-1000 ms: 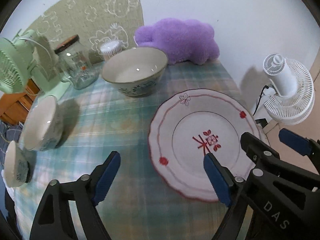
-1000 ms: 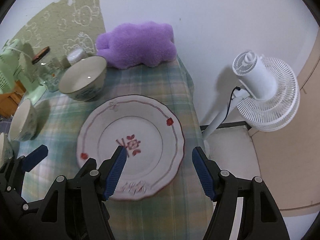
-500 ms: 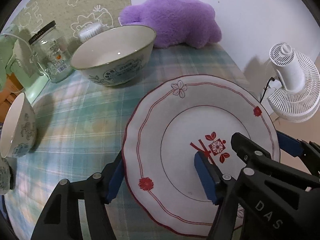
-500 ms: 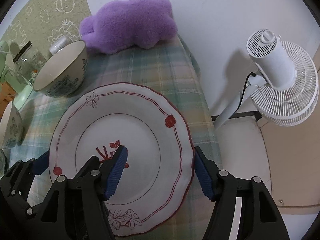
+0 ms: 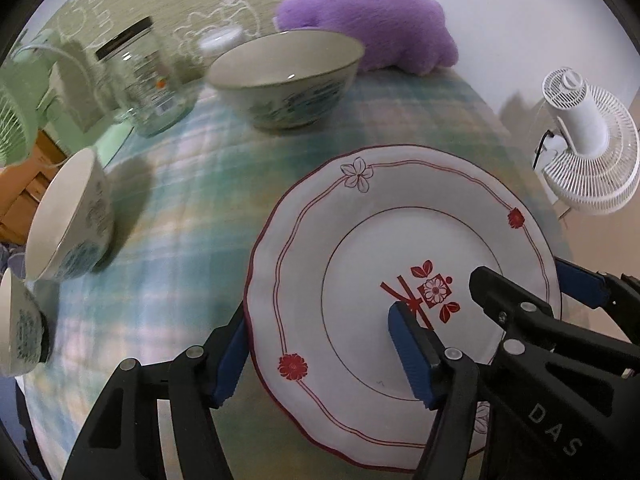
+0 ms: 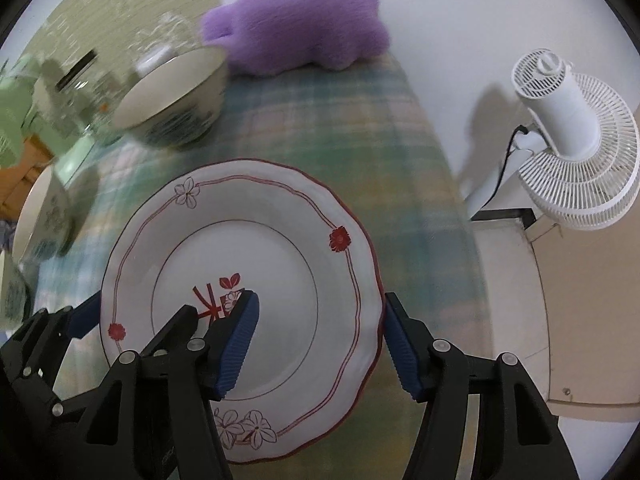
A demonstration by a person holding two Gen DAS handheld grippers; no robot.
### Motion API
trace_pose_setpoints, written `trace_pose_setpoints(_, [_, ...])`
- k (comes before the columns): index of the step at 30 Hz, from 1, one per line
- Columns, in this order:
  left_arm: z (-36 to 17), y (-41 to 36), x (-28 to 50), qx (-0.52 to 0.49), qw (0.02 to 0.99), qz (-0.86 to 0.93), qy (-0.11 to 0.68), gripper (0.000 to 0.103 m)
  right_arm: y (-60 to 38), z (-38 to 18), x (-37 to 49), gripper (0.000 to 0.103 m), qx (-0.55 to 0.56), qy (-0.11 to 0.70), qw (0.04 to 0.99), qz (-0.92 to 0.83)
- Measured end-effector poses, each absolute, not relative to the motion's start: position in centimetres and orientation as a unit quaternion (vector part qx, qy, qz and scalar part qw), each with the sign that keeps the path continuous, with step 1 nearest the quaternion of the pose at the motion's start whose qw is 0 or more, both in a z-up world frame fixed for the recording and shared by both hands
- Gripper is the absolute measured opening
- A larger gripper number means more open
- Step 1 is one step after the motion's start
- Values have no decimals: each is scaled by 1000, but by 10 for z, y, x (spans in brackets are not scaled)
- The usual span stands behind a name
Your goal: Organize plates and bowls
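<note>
On a plaid tablecloth (image 5: 192, 208), both grippers straddle opposite rims of the red-trimmed plate (image 5: 360, 240): the left gripper (image 5: 320, 352) and right gripper (image 6: 320, 332), jaws just narrowing, stand parted, pads not pressing.

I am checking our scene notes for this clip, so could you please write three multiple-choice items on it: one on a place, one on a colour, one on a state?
1. Where does the fluffy purple cushion lie?
A. at the table's far edge, by the wall
B. on the plate
C. inside a bowl

2. What colour is the rim line of the white scalloped ceramic plate?
A. blue
B. red
C. gold

3. How do the left gripper and right gripper stand?
A. both straddle opposite edges of the plate
B. both hold bowls
C. both are clamped shut with nothing between the fingers

Answers:
1 A: it lies behind the large bowl, against the wall.
2 B: a red line edges it.
3 A: each has one finger over the plate and one outside its rim.
</note>
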State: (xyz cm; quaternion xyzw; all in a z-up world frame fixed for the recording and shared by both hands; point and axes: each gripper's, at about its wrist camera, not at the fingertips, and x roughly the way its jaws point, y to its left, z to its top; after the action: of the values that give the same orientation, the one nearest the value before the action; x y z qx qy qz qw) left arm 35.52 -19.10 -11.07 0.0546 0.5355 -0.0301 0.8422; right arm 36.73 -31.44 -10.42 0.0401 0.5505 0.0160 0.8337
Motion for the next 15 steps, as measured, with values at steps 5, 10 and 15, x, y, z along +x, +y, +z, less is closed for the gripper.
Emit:
trace_pose_setpoints(5, [-110,-169,339,50,836,-24,545,68,-293,-103,353,65,42,560,827,29])
trace_pose_setpoints(10, [-114,-152,331,27,836,-19,548,66,-275,-104,347,65,30,561,826,46])
trace_pose_setpoints(15, [-114,-155,338,35,846,-12,532,67,-269,-106,358,65,12,551,833,40])
